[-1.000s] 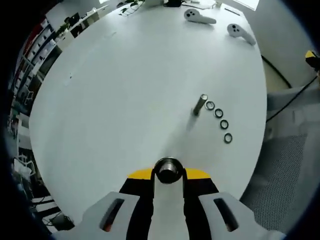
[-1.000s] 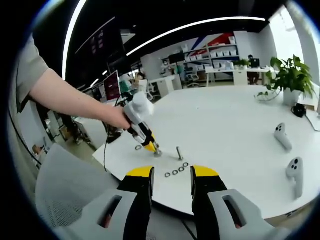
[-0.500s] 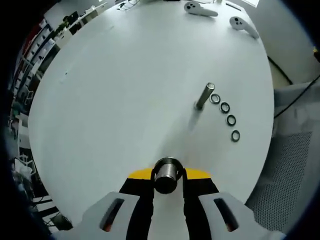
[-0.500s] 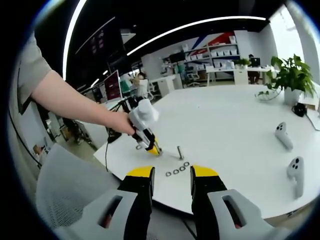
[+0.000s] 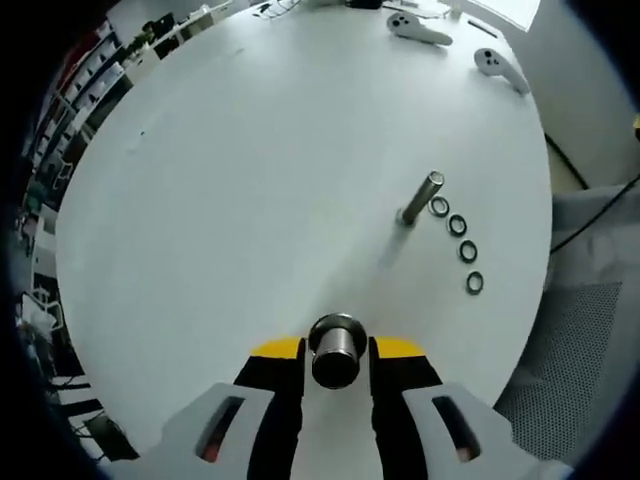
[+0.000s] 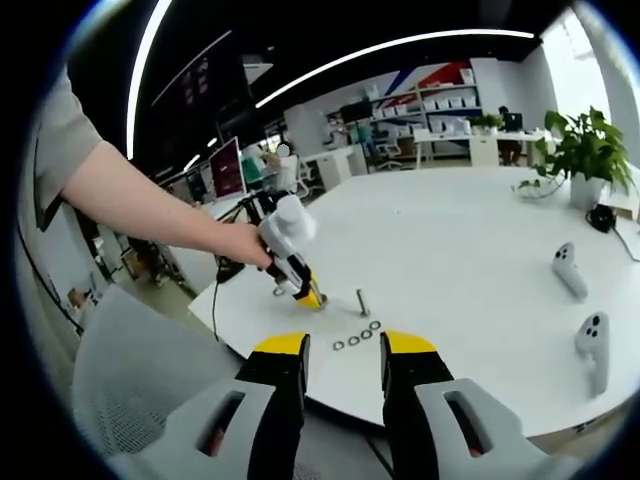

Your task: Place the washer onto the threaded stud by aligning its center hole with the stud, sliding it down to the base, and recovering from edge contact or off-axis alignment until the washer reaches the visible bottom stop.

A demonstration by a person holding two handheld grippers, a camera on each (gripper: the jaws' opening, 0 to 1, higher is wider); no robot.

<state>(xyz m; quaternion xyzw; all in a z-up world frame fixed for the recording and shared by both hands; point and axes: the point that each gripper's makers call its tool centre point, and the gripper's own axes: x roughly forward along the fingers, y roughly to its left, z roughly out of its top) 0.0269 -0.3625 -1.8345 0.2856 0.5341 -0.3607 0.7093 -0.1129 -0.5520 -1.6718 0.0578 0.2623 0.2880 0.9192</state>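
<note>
1. Left gripper (image 5: 335,350) clamped on metal cylinder (image 5: 335,350), bottom centre.
2. Right gripper (image 6: 343,350) open, empty.
3. Stud (image 5: 421,197) upright centre-right; four washers (image 5: 457,225) in row just beside it, on table (image 5: 250,170).

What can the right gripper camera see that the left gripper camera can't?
Right gripper view: a person's arm holding the left gripper, a potted plant, office shelves, and the open right gripper. Left gripper view: a close look at the round metal piece clamped in the left gripper. Both: the white table, the upright stud, four washers lying beside it, and two white controllers.
</note>
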